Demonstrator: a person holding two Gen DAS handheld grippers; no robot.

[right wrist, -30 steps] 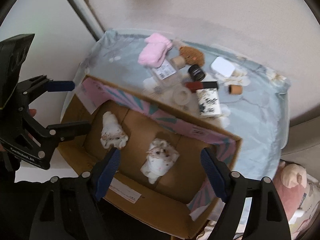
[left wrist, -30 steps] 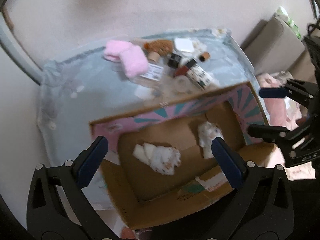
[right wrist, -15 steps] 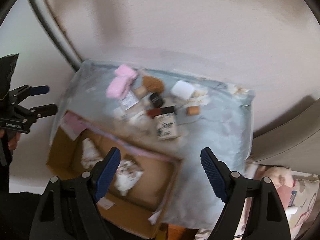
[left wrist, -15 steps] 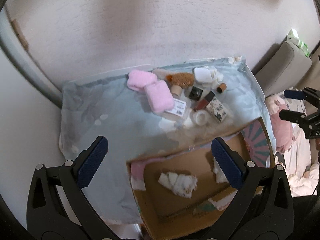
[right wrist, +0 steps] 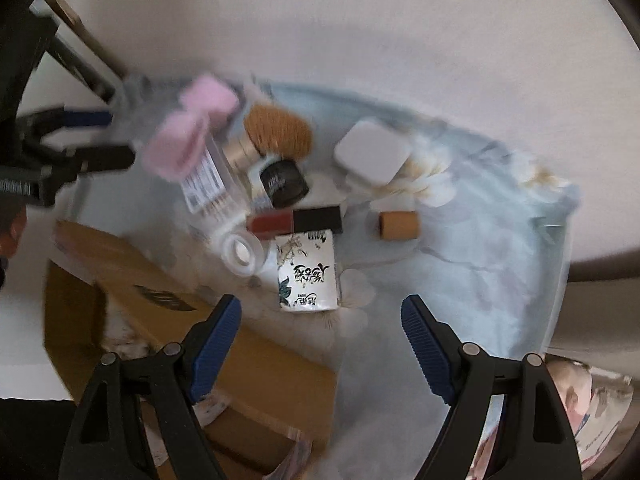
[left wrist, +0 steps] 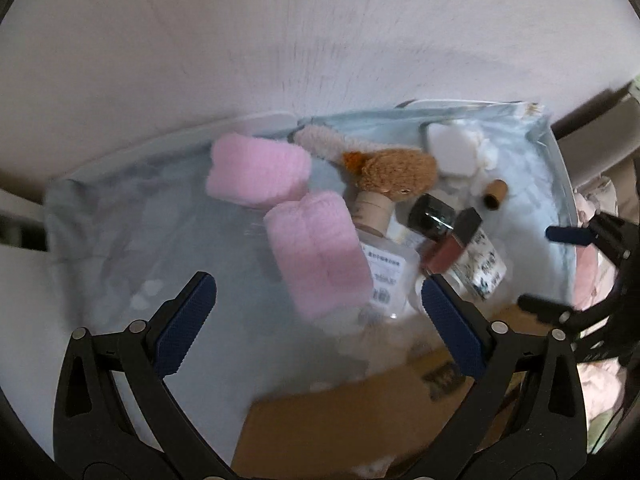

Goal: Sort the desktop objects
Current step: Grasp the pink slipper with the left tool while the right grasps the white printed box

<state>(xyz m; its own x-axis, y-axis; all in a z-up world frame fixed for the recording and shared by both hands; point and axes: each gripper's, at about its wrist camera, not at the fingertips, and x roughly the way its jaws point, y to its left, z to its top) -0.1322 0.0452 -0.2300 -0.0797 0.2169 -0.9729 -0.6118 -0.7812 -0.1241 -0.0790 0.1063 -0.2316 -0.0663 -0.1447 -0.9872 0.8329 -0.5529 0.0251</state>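
Note:
A heap of small objects lies on the pale blue cloth (left wrist: 120,240). It holds two pink fluffy pieces (left wrist: 320,252), a brown plush (left wrist: 392,172), a clear bottle (left wrist: 384,272) with a cork cap, a black jar (right wrist: 284,180), a red lip gloss (right wrist: 296,220), a printed tissue pack (right wrist: 308,276), a tape roll (right wrist: 242,252), a white case (right wrist: 372,156) and a cork cylinder (right wrist: 400,224). My left gripper (left wrist: 320,320) hangs open above the nearer pink piece. Over the cloth beside the tissue pack, my right gripper (right wrist: 322,344) is open and holds nothing.
An open cardboard box (right wrist: 160,300) stands against the table's near edge, with crumpled white paper inside. A plain wall rises behind the table. Each gripper shows in the other's view, the right one (left wrist: 556,270) and the left one (right wrist: 92,138). A sofa with a soft toy (right wrist: 576,392) lies right.
Both grippers have moved from over the cardboard box to over the objects on the cloth, and lower, so the objects look larger. Their jaws have stayed equally wide.

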